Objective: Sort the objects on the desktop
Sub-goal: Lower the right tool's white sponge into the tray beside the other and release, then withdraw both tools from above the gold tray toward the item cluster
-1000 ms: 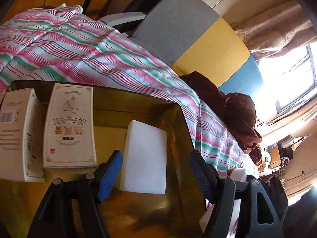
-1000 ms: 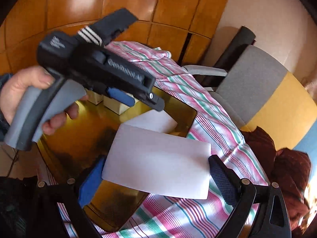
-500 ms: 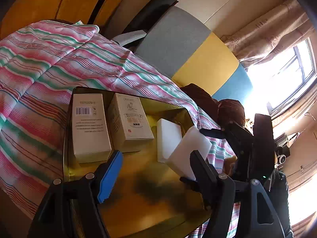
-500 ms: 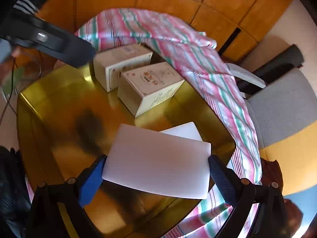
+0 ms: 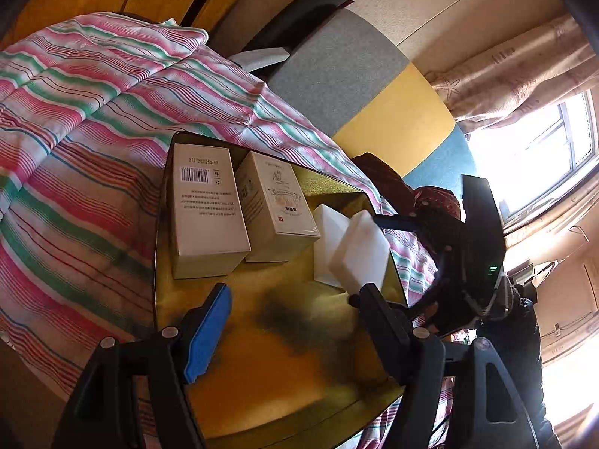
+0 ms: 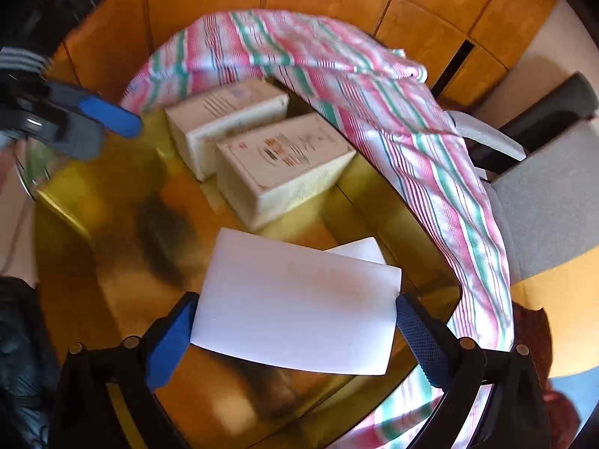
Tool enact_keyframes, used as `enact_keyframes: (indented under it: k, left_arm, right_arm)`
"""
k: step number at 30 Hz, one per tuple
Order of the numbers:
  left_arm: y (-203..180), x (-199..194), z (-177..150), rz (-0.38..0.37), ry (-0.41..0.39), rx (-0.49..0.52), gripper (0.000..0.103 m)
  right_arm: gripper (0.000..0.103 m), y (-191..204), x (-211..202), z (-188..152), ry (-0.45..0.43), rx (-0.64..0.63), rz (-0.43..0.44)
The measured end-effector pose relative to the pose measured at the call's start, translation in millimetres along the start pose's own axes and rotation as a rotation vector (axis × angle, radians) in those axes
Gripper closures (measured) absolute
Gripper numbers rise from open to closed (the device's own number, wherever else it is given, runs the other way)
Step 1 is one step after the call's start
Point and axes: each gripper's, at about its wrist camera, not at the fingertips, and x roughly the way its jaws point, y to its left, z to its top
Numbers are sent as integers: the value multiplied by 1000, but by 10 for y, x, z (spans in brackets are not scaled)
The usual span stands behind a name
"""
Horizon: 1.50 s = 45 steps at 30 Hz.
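My right gripper (image 6: 292,321) clamps a white block (image 6: 295,307) above the gold tray (image 5: 284,385), left gripper (image 5: 295,321) spread and empty; risk: releasing tilted, the block could topple onto the second block (image 5: 327,232).

The near half of the gold tray (image 5: 262,385) is lying bare; two boxes (image 5: 209,209) are filling its far left corner, a white block (image 5: 327,239) is sitting beside them, and the right tool (image 5: 368,258) is holding another block (image 6: 295,307) above it

White block (image 6: 295,310) tilted above gold tray (image 6: 123,292)
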Motion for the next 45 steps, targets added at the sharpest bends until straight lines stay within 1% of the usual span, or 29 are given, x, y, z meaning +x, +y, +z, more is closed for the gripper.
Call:
enact_keyframes:
  k: [2,3,4,6,7,10,13,14,15,18,22,24,27,30,31,33,35,36,37,38,39,40,42,43,44,45]
  left_arm:
    - [2,-21,-27,2,-5,-2,31]
    - [1,-22,-36,1,-6,-5,31]
    - [-4,-24,-46,-1,-6,-7,31]
    - [-37,-34,-70,-9,-6,-6,31]
    - [-53,-39,-83,-13,-6,-5,31]
    - [-100,-58,-121,-25,-6,-2,31]
    - [-84,-97,-167,-20,-2,9,31]
    - [-62,-99,-182,-15,4,8,31]
    - [-42,-100,-196,-10,9,7,31]
    - [-3,-110,-221,4,9,10,31]
    - [-18,-128,-250,1,8,13,31]
    - [-41,-139,-265,-3,10,17,31]
    - [-69,-166,-296,-4,10,28,31]
    - [-49,-183,-314,-4,14,23,31]
    - [-41,-188,-317,-3,14,19,31]
    - [-34,-202,-321,-4,11,16,31]
    - [-37,-208,-321,1,11,14,31]
    - [-41,-216,-327,-1,9,12,31]
    - [-45,-218,-336,-2,7,11,31]
    - [-50,-219,-344,-3,6,10,31]
    - [-53,-221,-353,-4,5,8,31]
    - [-55,-226,-362,-9,5,5,31]
    - [-72,-242,-386,-16,1,17,31]
    - [-83,-242,-388,-8,-1,21,31]
    - [-90,-240,-385,-7,-2,19,31]
    - [-97,-246,-383,-22,-5,16,31]
  right_arm:
    - [0,9,-112,-58,-36,42,45]
    - [0,15,-139,-80,-47,58,51]
    - [0,18,-124,-77,-50,63,16]
    - [0,21,-65,-51,-48,63,-84]
    - [0,10,-30,-28,-51,68,-102]
    - [0,-35,128,51,-18,76,-98]
    - [0,-138,234,75,13,133,-25]
    - [0,-179,223,65,10,156,0]
    - [0,-210,199,55,-2,172,5]
    - [0,-292,114,37,-34,219,8]
    - [0,-333,124,75,-30,241,-12]
    - [0,-304,212,109,24,229,-34]
    - [0,-300,243,112,37,251,-21]
    - [0,-363,190,86,-7,318,4]
    - [0,-377,150,83,-28,331,0]
    - [0,-406,45,74,-98,368,30]
    - [0,-393,34,70,-82,371,10]
    - [0,-370,4,70,-89,366,-2]
    - [0,-378,-32,69,-128,378,29]
    - [0,-386,-6,65,-116,383,4]
    - [0,-388,52,59,-72,381,-56]
    - [0,-376,41,45,-74,383,-81]
    - [0,-338,-84,25,-160,386,-34]
    - [0,-312,-71,23,-140,366,-61]
    - [0,-278,-41,19,-102,338,-114]
    - [0,-281,-56,13,-123,337,-112]
